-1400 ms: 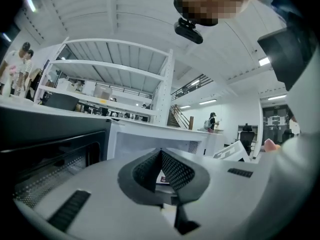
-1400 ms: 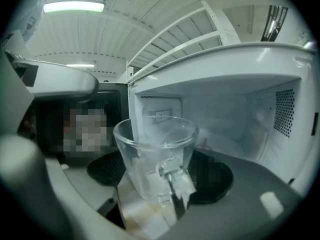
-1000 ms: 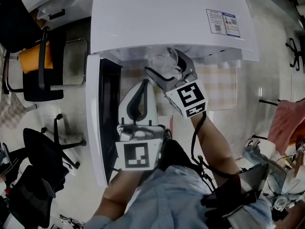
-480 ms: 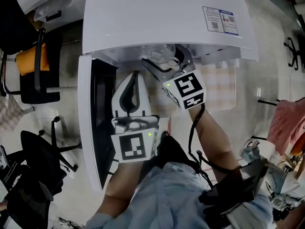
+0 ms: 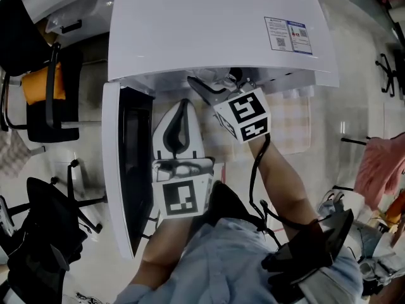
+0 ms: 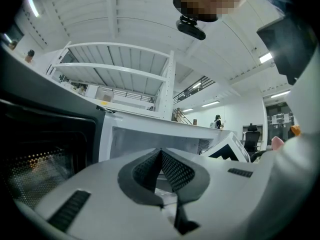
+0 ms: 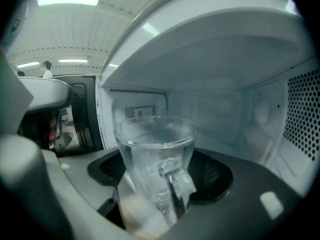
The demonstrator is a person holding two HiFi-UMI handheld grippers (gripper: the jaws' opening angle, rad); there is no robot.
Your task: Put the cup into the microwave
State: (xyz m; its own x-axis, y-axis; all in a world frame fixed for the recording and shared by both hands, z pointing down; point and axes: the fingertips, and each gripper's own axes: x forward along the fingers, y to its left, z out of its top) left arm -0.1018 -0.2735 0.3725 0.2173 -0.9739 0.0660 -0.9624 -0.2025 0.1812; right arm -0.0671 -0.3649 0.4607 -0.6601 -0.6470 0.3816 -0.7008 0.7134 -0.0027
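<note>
**Cup at the oven's mouth: slip, knock or a release too near the front**

Cup (image 7: 155, 154), of clear glass, is pinched by its sides in the right tongs (image 7: 161, 176), upright, with its handle turned back toward the tongs. It is held at the front edge of the microwave (image 5: 209, 24) cavity, about where the opening begins. The cavity roof (image 7: 210, 49) arches overhead and the back wall lies well beyond. Whether its base touches the cavity floor cannot be told.

Most risk is judged to lie in the grip. Smooth glass is held only by two dark pads low on the body, so a jolt or a slight easing of the tongs could let it slide or rotate out.

A knock is the next hazard. The rim could be struck against the roof's front lip if the cup is lifted, or the base caught on the front sill if it is dropped low. Either could twist the cup in the pads.

If it is released this close to the front edge, it could be tipped out, or struck by the door (image 5: 126, 163) when that is swung closed.

The left tongs (image 6: 162, 159) are pressed together on nothing and held just beside the open door. A careless nudge there could swing the door against the right arm.
</note>
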